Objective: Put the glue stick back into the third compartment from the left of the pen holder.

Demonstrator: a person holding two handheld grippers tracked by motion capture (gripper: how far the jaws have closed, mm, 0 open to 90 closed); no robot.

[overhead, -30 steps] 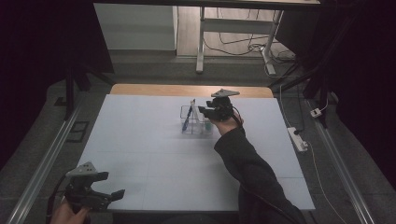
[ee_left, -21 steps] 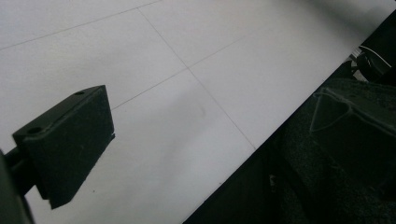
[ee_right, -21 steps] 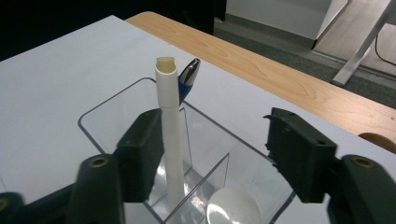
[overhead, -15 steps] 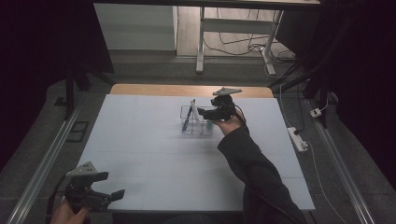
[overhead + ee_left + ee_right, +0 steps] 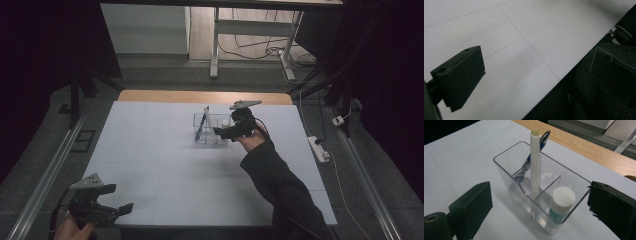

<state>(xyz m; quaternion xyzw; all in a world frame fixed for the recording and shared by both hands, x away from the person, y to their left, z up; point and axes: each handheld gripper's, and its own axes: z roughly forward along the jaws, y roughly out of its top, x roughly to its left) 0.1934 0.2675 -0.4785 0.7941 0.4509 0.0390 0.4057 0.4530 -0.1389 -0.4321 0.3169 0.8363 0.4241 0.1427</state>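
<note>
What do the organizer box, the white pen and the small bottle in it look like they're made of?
Organizer box: clear, glossy hard plastic, most likely acrylic; the dividers show through its walls. White pen: matte white plastic by the look. Small bottle: white, smooth plastic cap; the body below, with a teal label, is probably plastic too.

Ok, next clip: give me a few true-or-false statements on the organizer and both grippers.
1. The clear organizer holds a white pen and a blue pen. True.
2. The right gripper is clamped on the white pen. False: its jaws have just been opening and stand apart, holding nothing.
3. A white-capped bottle stands in a compartment. True.
4. The left gripper is at the organizer. False: it is at the table's near left corner.
</note>
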